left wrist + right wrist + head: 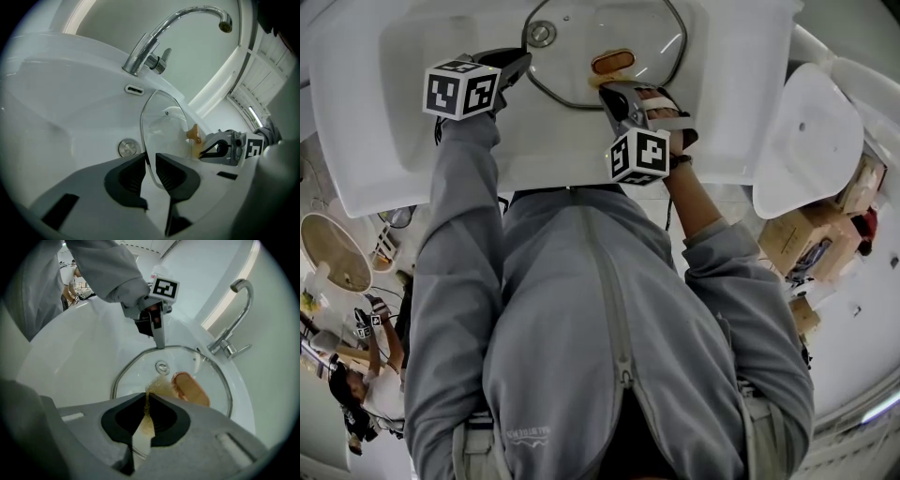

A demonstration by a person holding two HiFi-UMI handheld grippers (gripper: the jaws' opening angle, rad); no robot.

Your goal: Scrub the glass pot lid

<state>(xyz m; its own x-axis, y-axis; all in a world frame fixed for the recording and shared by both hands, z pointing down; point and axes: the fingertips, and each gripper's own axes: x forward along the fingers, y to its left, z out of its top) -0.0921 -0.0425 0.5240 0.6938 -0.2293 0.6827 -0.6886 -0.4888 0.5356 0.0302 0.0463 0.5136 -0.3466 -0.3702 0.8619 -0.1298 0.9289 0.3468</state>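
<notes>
White washbasin (384, 141) with chrome tap (139, 55); cardboard boxes (820, 239) on pale floor (862, 347)

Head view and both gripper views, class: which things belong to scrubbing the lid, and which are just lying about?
In the job:
- glass pot lid, gripped at its rim by the left tongs
- sponge, pinched in the right tongs
- sink, where the lid is being held

Lying about:
- tap
- drain plug
- cardboard boxes
</notes>
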